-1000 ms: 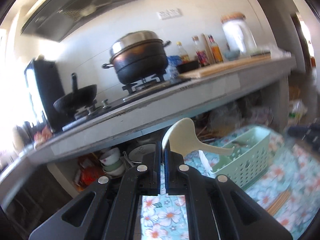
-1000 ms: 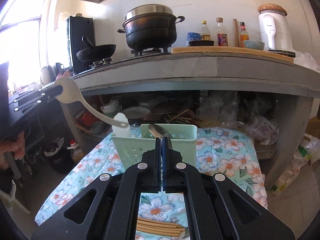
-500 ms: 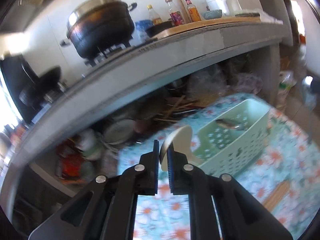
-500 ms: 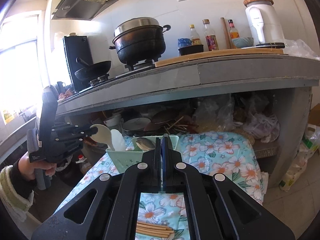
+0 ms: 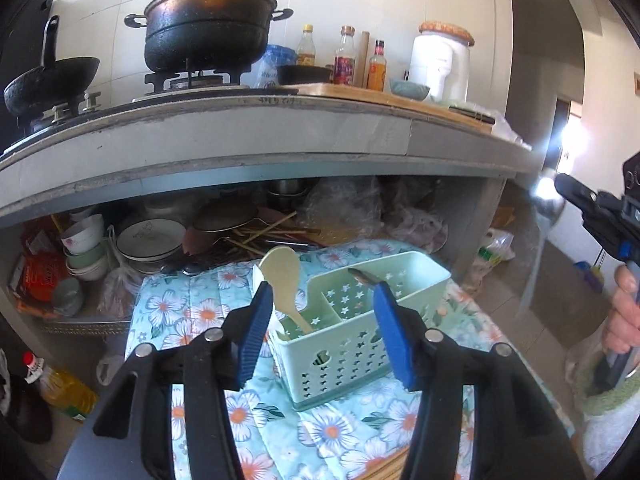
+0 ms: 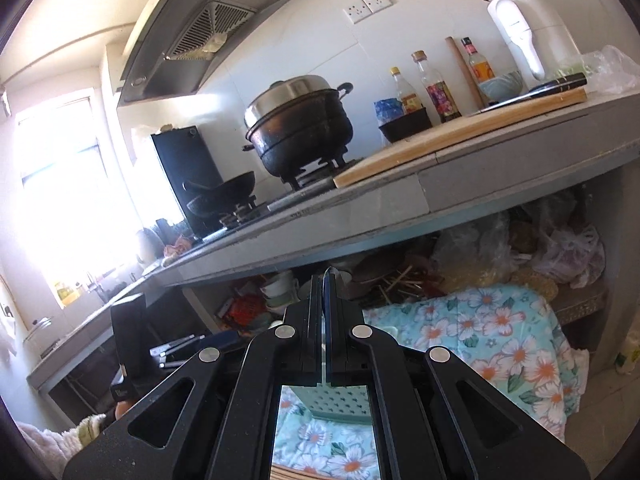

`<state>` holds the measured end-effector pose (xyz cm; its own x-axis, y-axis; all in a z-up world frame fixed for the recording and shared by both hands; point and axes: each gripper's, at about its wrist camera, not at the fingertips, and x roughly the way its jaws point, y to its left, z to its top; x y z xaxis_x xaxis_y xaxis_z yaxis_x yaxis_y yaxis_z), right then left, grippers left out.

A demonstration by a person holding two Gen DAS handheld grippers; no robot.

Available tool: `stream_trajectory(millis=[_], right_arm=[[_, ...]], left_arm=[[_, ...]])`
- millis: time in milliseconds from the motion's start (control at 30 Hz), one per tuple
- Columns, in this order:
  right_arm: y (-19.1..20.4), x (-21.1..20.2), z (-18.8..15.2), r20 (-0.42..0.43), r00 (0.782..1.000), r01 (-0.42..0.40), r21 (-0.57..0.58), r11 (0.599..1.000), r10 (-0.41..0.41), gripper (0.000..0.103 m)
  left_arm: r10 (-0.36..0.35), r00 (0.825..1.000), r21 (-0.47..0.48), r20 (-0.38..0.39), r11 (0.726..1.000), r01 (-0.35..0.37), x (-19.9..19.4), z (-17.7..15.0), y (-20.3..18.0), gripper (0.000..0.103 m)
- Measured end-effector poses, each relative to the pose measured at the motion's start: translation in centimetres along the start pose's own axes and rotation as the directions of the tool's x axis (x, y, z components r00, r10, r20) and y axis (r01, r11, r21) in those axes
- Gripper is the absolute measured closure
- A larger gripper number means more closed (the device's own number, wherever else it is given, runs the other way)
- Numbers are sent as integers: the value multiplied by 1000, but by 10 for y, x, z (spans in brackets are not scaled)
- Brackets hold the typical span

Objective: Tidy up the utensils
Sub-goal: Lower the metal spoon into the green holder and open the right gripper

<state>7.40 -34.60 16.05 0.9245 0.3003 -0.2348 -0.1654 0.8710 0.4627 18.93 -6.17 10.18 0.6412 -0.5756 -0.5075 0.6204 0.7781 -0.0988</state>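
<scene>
A pale green basket sits on the floral cloth. A cream rice paddle stands in its left compartment, handle down, beside a white utensil. A metal spoon pokes up from the right compartment. My left gripper hovers just in front of the basket with its jaws opening. The paddle head is next to the left pad, and neither pad presses on it. My right gripper is shut on what looks like a thin silvery spoon, seen edge-on in the right wrist view. It is held high, off to the basket's right.
Wooden chopsticks lie on the cloth near me. Behind the basket a grey counter overhangs a shelf crowded with bowls and plates. An oil bottle stands on the floor at left. A person's hand grips the right tool.
My left gripper tipped downward, opened and let go of the paddle, which now stands in the basket. My right gripper rose, rolled and drew away from the basket, still shut.
</scene>
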Motion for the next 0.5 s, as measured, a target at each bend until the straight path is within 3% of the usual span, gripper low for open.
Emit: stream_trajectory(millis=[267,500], right_arm=[[10,48,34,42,992,-121,2,993,121,103],[3,111,28,-28,993,-115,-3,993,114,103]], left_arm=[[-40,998,-87,53,995,45,-38,-28,6,45],[-35,999,-148,26,988,39,-53,-64,16,42]])
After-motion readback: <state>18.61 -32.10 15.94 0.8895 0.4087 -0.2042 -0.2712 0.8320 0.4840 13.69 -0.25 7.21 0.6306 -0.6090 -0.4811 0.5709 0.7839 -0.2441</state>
